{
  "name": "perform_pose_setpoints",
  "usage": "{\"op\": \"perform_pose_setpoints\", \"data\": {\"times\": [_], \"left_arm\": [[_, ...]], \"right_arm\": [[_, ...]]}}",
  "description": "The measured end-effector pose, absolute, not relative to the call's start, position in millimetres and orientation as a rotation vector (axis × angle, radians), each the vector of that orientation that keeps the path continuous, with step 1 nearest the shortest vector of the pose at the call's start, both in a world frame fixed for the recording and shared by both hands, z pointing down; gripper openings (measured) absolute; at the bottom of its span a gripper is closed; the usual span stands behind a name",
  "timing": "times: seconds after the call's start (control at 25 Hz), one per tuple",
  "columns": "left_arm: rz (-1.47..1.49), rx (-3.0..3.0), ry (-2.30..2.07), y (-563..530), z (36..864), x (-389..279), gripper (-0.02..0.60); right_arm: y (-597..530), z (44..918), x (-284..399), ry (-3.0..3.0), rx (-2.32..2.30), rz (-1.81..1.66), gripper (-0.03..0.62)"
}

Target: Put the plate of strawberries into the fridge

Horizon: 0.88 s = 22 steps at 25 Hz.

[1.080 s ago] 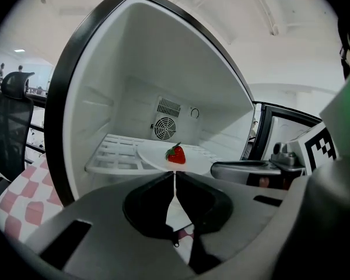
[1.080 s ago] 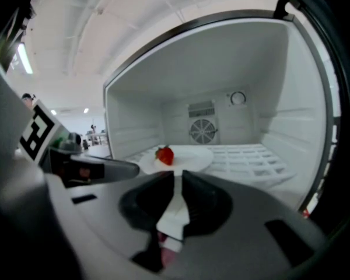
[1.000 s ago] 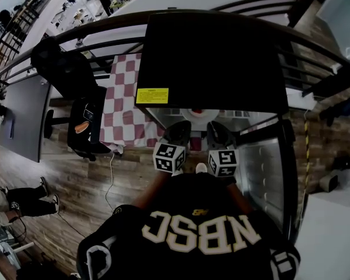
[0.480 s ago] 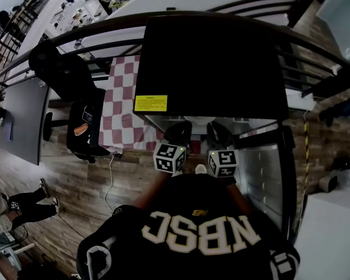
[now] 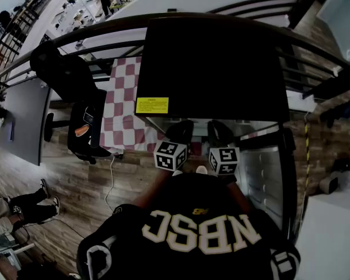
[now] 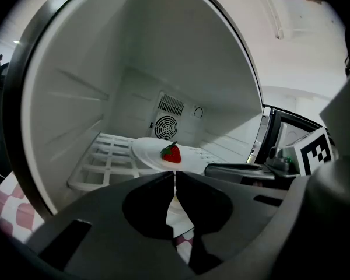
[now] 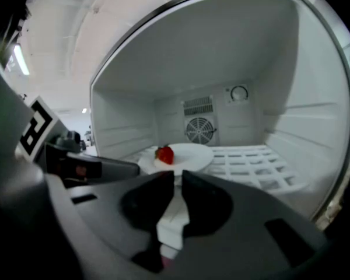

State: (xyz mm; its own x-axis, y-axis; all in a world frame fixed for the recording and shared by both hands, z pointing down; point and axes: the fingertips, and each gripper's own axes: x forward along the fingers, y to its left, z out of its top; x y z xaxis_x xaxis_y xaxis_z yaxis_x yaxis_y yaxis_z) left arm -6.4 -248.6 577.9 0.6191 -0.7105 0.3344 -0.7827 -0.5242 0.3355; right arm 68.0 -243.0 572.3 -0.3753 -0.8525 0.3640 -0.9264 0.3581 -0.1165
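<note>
Item: round white plate [image 6: 193, 158] bearing one red strawberry [image 6: 171, 153]; location: centre of frame, inside the open black fridge with white lining [image 5: 210, 63], over its white wire shelf [image 6: 102, 156]; whether it rests there cannot be told.
Your left tool [image 6: 175, 181]: narrow, nipped on the plate's near rim; your right tool [image 7: 178, 182]: likewise.
Change over the last second: almost none; both tools unmoved; the strawberry's red is now lost under the fridge top in the head view.
Reading: placement nearly done; your release remains.
</note>
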Motion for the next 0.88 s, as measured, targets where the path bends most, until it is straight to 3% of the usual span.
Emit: {"op": "perform_pose_setpoints", "data": {"times": [0.88], "left_arm": [[0.174,2.394,-1.177,-241,568,-8,0.029]], "right_arm": [[-233,567,74,-2.367,1.636,0.443,0.055]]}}
